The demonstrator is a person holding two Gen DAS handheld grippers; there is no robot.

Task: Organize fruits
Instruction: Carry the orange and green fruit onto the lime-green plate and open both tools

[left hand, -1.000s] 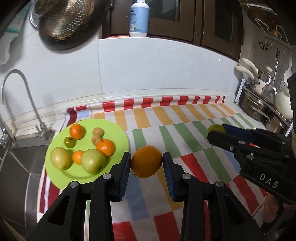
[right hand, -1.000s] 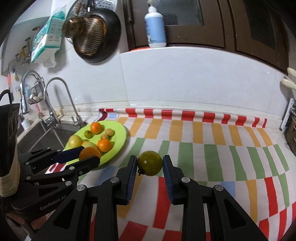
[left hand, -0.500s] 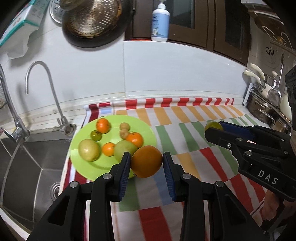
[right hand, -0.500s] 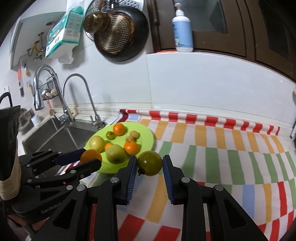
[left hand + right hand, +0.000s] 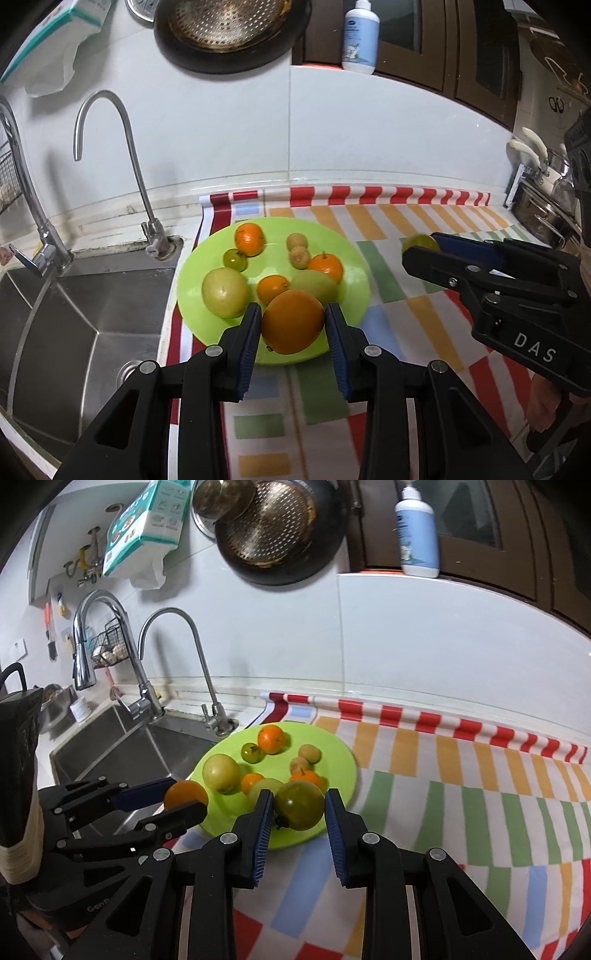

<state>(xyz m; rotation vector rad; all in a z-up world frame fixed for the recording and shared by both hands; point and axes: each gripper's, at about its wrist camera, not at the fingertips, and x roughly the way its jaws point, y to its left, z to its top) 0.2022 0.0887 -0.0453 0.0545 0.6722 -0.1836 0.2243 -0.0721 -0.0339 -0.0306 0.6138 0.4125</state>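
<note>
Kitchen bench w/ striped red-orange-green cloth [image 5: 388,288], steel sink [image 5: 74,314] at its left end. Left tongs [image 5: 293,325] clamp a large round orange [image 5: 293,321] over the near rim of the lime-green round plate [image 5: 347,254]. Right tongs [image 5: 299,806] grip a green-brown tomato [image 5: 300,804] above the plate's near-right edge.

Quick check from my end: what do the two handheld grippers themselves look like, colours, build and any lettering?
Both are matte black plastic with silver pivot bolts and triangular cut-outs in the linkage arms. The left gripper and right gripper each carry blue ribbed pads on the inner faces of the fingers. White lettering shows on the bodies: "DAS" on the right one, and a partly hidden "Gen..." on the left. No cables are visible.
</note>
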